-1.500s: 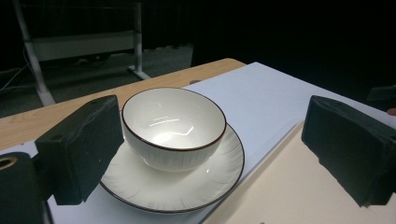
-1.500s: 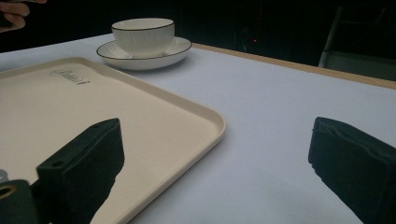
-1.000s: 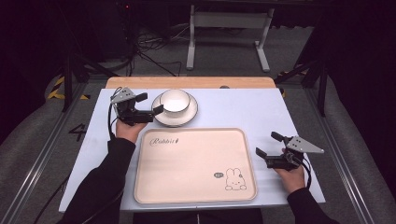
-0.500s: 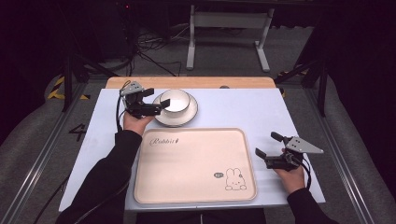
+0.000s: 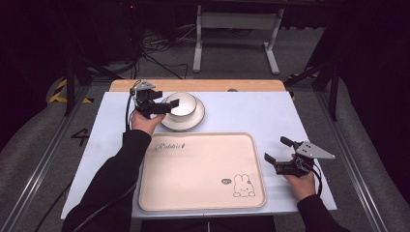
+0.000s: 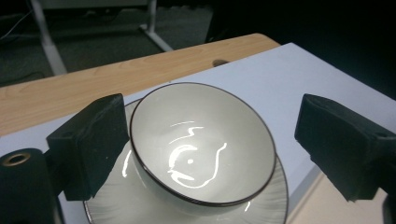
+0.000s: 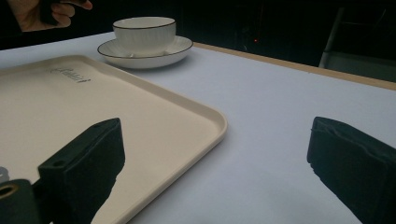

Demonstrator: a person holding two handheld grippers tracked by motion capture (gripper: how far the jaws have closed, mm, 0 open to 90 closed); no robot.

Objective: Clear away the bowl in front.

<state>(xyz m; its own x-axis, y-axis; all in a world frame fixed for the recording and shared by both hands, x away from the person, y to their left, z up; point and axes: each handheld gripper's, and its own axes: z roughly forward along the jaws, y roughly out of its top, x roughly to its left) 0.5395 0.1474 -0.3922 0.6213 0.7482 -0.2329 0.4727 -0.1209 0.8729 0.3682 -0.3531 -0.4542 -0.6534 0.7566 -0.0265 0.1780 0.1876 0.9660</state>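
High view: the left gripper has its jaws wide either side of the bowl, just closing in, pads not yet on it. The bowl sits on a saucer near the worktop's far edge. The tray reads something like "Rabbit" with a bunny drawing; the right gripper idles with jaws spread at its right edge.

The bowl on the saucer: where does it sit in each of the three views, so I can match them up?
High view: the bowl is upper left of centre, at the left gripper.
Left gripper view: the bowl is central, between that gripper's two black jaws.
Right gripper view: the bowl is at top left, far off.
Shared landmark: the saucer beneath it.
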